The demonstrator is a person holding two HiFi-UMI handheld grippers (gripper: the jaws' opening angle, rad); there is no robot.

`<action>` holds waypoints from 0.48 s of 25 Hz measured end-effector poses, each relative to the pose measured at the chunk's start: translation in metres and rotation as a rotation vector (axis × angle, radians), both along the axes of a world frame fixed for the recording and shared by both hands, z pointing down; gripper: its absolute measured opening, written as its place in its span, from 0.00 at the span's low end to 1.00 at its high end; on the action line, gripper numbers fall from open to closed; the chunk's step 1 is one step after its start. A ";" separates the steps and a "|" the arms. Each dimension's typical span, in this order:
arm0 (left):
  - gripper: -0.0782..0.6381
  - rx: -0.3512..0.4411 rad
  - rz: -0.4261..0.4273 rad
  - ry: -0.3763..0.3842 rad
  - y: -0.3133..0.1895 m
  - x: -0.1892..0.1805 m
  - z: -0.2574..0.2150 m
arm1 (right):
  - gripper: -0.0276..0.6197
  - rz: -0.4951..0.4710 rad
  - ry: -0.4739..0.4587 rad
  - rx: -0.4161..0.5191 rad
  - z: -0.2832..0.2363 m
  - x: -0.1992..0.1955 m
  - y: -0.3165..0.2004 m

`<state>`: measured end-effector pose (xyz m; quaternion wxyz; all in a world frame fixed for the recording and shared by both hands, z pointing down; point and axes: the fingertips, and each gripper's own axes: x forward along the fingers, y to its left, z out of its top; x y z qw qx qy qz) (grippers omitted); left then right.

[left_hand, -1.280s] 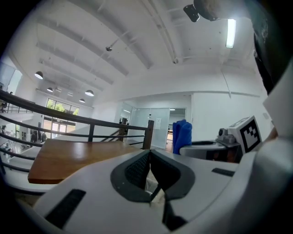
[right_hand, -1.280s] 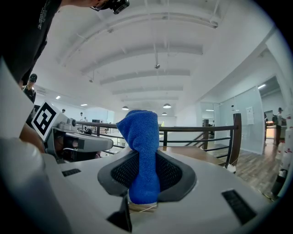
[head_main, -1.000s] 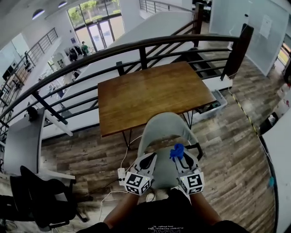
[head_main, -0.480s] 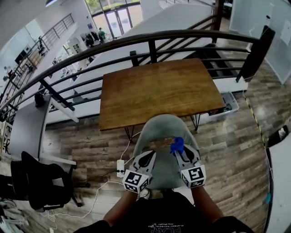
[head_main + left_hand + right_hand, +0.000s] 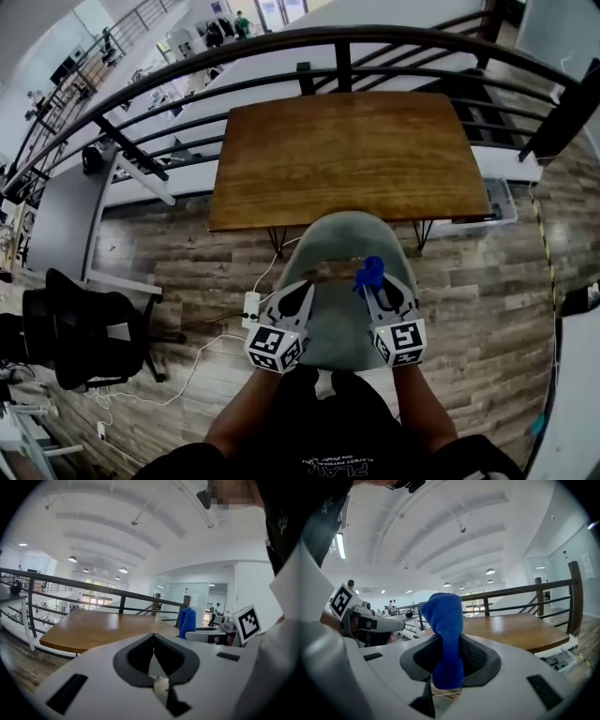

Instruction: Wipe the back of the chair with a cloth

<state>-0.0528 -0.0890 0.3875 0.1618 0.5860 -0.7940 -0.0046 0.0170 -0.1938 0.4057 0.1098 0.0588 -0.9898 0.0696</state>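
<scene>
Ahead, chair (image 5: 342, 242) before wooden table (image 5: 347, 155); plank floor (image 5: 487, 309); railing (image 5: 343, 66).

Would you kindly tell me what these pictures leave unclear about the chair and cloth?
- Near part of the chair: head view, hidden under the left claw and right claw.
- Whether the cloth touches the chair: head view, too small.
- Cloth's lower end: right gripper view, buried inside the right claw.
</scene>
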 end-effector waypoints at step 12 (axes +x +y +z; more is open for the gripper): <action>0.12 0.003 -0.026 0.039 -0.011 -0.047 0.038 | 0.20 -0.022 0.041 0.032 0.042 -0.059 0.007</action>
